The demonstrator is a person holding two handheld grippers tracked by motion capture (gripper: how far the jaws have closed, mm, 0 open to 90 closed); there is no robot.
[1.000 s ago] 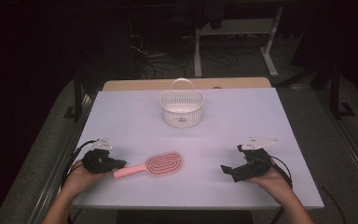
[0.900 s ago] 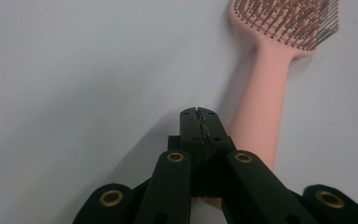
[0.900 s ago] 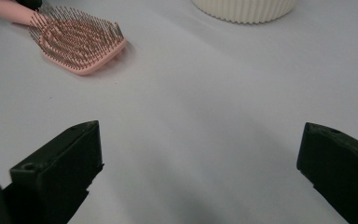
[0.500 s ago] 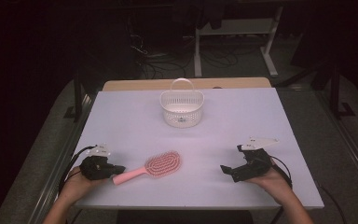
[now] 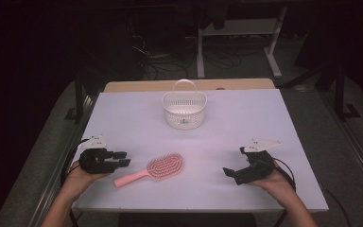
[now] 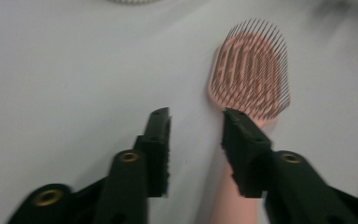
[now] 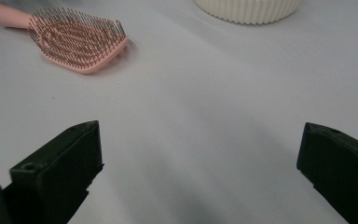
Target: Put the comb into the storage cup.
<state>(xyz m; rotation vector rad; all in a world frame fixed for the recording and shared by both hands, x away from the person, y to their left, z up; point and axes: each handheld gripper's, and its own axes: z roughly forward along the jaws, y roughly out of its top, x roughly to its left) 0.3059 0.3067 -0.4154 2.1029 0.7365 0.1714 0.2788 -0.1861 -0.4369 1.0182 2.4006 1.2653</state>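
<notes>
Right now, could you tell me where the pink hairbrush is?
In the high view the pink hairbrush lies on the table near its front edge, just right of the left hand-held gripper, bristles up.

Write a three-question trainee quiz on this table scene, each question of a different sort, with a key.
1. True or false: the pink hairbrush lies inside the white basket.
2. Multiple choice: which way do the brush's bristles face? A) up, B) down onto the table, C) cannot be told.
3. Fill in: the brush's handle end points toward the ____ gripper.

Key:
1. False. The brush lies on the table, well apart from the basket.
2. A. The bristles stand upward in the left gripper view and the right gripper view.
3. Left. The left gripper has just been opening, with nothing clamped between its jaws; the handle lies under its right jaw. The right gripper sits open, apart from the brush.
</notes>
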